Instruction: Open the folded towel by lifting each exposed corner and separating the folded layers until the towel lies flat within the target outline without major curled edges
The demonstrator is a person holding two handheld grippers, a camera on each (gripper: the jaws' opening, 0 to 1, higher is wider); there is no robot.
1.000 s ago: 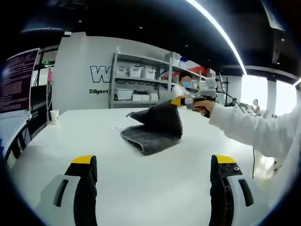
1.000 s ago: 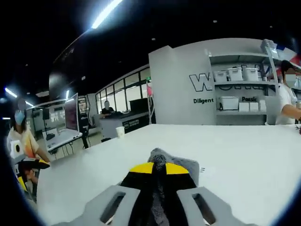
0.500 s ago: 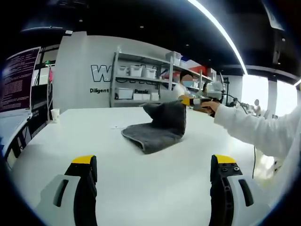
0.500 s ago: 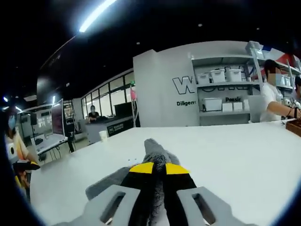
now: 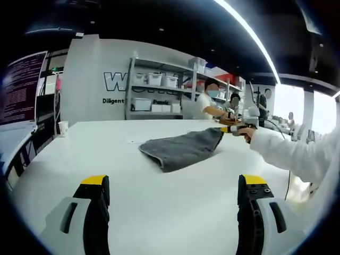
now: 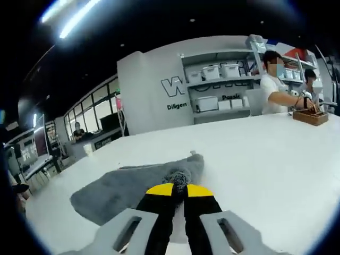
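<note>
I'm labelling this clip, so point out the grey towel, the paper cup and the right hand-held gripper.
grey towel [image 5: 178,150]: left gripper view, middle of the spread cloth.
paper cup [image 5: 63,128]: left gripper view, cup's side wall.
right hand-held gripper [image 6: 179,189]: right gripper view, between its yellow tips, pinching the towel's corner.

White table [image 5: 159,196], grey towel [image 5: 180,149] spread on it, paper cup [image 5: 63,128] near far edge

Grey towel [image 6: 127,183] – white table [image 5: 159,196] – yellow-tipped blk claw [image 6: 179,190]
</note>
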